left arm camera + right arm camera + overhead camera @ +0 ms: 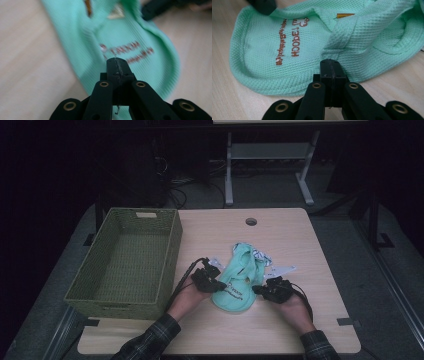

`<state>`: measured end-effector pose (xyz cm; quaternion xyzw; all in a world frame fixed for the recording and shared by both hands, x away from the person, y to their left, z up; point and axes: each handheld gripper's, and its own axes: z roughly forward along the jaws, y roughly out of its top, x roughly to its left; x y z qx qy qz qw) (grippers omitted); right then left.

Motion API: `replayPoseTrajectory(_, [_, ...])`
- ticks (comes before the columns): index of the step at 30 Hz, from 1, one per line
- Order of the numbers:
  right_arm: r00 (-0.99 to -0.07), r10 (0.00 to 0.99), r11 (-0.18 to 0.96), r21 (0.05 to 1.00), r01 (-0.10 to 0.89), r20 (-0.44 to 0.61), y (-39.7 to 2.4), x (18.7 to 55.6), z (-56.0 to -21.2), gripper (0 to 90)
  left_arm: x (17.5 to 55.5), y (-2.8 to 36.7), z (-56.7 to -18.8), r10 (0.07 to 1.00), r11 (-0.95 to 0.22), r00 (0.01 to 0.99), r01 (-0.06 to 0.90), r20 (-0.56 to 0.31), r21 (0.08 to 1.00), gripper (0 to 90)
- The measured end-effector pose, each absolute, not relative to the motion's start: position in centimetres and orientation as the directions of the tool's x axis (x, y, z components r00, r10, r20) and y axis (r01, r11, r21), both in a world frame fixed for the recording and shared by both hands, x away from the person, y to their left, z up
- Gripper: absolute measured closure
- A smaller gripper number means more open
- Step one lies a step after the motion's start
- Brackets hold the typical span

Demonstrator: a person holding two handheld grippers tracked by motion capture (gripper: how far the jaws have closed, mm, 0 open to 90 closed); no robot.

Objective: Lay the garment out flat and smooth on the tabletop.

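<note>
A mint-green knit garment [239, 277] with brown embroidered lettering lies crumpled near the middle of the light wooden table [280, 330]. The left claw [218, 284] sits at the garment's 9 o'clock edge, its jaws pressed together over the fabric's rim; whether cloth is caught between them cannot be told. The right claw [258, 290] meets the garment at its 3 o'clock edge, jaws likewise closed tight against a folded seam. A green woven basket [170, 251] stands at the table's 9 o'clock side, just beside the left hand [189, 296]. White paper tags [285, 269] poke out at the garment's 2 o'clock.
</note>
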<state>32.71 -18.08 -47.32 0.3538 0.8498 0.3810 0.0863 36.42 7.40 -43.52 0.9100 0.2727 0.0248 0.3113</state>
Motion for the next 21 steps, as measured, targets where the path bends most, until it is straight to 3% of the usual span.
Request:
replayPoseTrajectory(10, [-0.732,0.667,0.452,0.706,0.546,0.139,-18.3,32.6,-47.3,89.8,39.1,6.8,-44.3,0.544,-0.639,0.832,0.497,-0.113,0.586,82.6])
replayPoseTrajectory(15, [-0.735,0.664,0.453,0.708,0.541,0.137,-18.3,32.7,-47.4,89.9,39.1,5.9,-45.3,0.532,-0.671,0.843,0.476,-0.078,0.568,74.8])
replayPoseTrajectory(19, [-0.736,0.663,0.457,0.706,0.542,0.136,-18.4,32.7,-47.3,89.9,39.1,5.9,-45.4,0.532,-0.678,0.843,0.475,-0.072,0.561,89.1])
replayPoseTrajectory(21, [-0.736,0.663,0.458,0.704,0.543,0.137,-18.5,32.7,-47.3,89.9,38.9,6.0,-45.3,0.531,-0.686,0.844,0.477,-0.070,0.549,89.6])
